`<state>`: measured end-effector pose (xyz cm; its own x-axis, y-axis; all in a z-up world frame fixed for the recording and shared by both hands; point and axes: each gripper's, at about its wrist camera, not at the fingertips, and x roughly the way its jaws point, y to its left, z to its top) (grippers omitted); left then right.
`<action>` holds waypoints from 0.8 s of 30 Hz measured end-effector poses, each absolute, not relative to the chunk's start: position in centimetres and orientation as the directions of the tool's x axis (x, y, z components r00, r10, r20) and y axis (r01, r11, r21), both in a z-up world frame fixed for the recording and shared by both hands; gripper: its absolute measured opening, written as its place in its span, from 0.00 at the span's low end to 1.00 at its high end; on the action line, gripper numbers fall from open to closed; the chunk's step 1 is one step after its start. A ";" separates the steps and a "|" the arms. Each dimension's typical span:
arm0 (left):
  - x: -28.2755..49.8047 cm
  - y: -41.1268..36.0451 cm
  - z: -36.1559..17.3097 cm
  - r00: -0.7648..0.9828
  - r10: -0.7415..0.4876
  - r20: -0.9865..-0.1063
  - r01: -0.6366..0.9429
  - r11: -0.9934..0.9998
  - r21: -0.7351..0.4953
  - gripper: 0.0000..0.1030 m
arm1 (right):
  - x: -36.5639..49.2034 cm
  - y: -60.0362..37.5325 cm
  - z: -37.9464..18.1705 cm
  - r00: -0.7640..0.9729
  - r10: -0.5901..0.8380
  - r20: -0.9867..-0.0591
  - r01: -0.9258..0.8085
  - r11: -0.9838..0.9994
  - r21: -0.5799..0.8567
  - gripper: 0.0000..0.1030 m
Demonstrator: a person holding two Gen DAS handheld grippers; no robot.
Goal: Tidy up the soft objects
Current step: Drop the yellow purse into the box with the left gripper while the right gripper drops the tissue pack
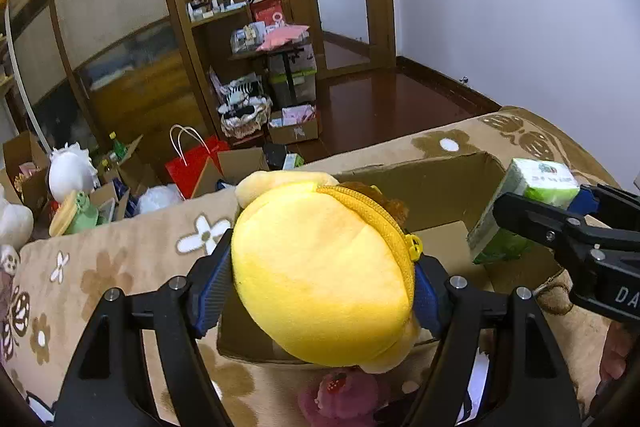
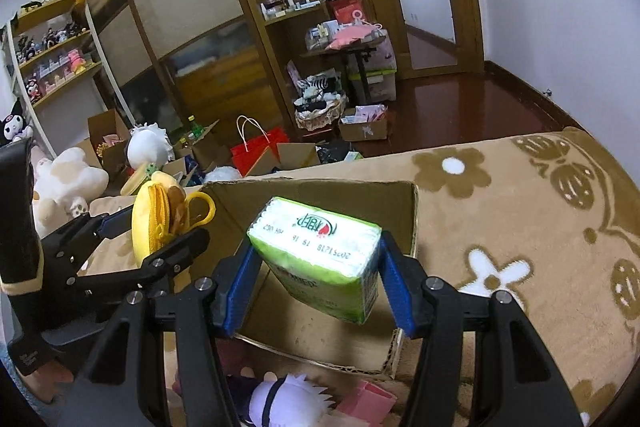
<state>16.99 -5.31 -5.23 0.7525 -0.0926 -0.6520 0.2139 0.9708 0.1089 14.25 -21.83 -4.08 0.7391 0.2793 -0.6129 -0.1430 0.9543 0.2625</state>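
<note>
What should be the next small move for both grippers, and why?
Probably lower both and open. The right gripper holds the green tissue pack above the cardboard box, whose visible floor looks bare, and the left gripper holds the yellow plush pouch over it too.

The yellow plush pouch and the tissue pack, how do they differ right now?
The pouch is rounded, yellow and zippered; the tissue pack is a boxy block in green and white printed wrap. The pouch sits in the left tool; the pack sits in the right tool. The pouch is plain plush; the pack carries a logo and stamped numbers. Both are clamped and held above the open cardboard box.
</note>
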 end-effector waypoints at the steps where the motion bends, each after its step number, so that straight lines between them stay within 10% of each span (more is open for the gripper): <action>1: 17.1 -5.3 -5.3 0.749 -0.093 -0.656 0.212 0.972 0.105 0.75 | 14.3 -21.9 -4.2 0.737 0.283 -0.614 -0.141 0.953 0.269 0.60; 24: 14.1 -3.5 -3.5 0.720 -0.053 -0.692 0.174 0.979 0.106 0.98 | 10.3 -23.7 -1.0 0.771 0.221 -0.597 -0.041 0.953 0.299 1.00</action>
<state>14.06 -3.49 -3.54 0.7197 -0.0532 -0.6922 0.1739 0.9791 0.1056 10.28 -23.71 -1.02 0.7711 0.2207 -0.5972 -0.0415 0.9534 0.2989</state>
